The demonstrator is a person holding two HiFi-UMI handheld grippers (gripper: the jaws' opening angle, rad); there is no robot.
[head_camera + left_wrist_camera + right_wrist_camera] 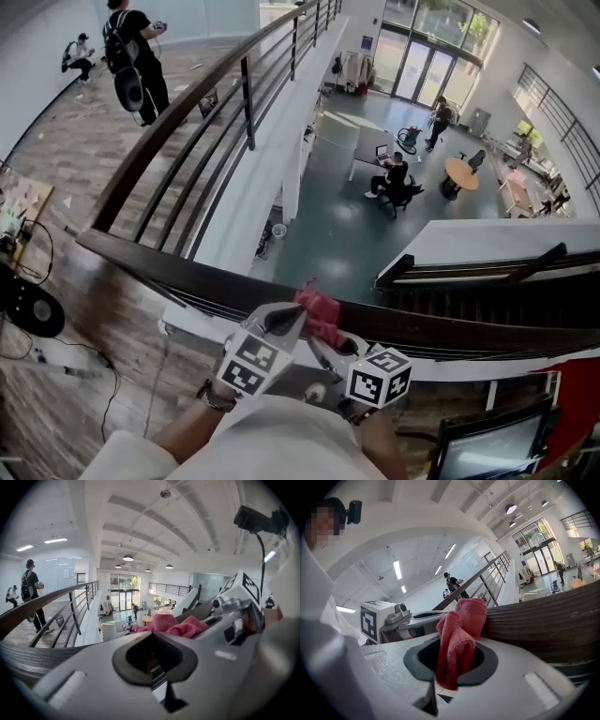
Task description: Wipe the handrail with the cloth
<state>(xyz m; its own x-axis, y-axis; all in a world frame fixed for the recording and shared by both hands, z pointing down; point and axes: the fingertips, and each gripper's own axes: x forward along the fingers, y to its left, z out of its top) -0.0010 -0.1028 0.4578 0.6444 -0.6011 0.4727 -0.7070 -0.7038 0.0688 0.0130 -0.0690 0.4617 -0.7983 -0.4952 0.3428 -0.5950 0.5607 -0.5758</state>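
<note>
A person stands at a balcony, looking down over a dark wooden handrail [216, 281] to a hall floor below. 2 hand-held grippers meet at the rail in front of the person's body.

The right gripper [323, 342] has its jaws clamped on a pink cloth [321, 314]. In the right gripper view the cloth bunches up through the gap between the pads and its top fold presses against the side of the rail. The left gripper [286, 319] sits just beside the cloth. In the left gripper view its jaws are together with nothing held between them.

The cloth touches the rail partway along the near stretch, right of the corner where a 2nd stretch runs away towards the far wall. Wiping looks to be under way or just starting. The wood shows no wet or clean streak, so I cannot tell which parts are done. Judging by the length of rail on both sides of the cloth, most of the job may remain.
</note>
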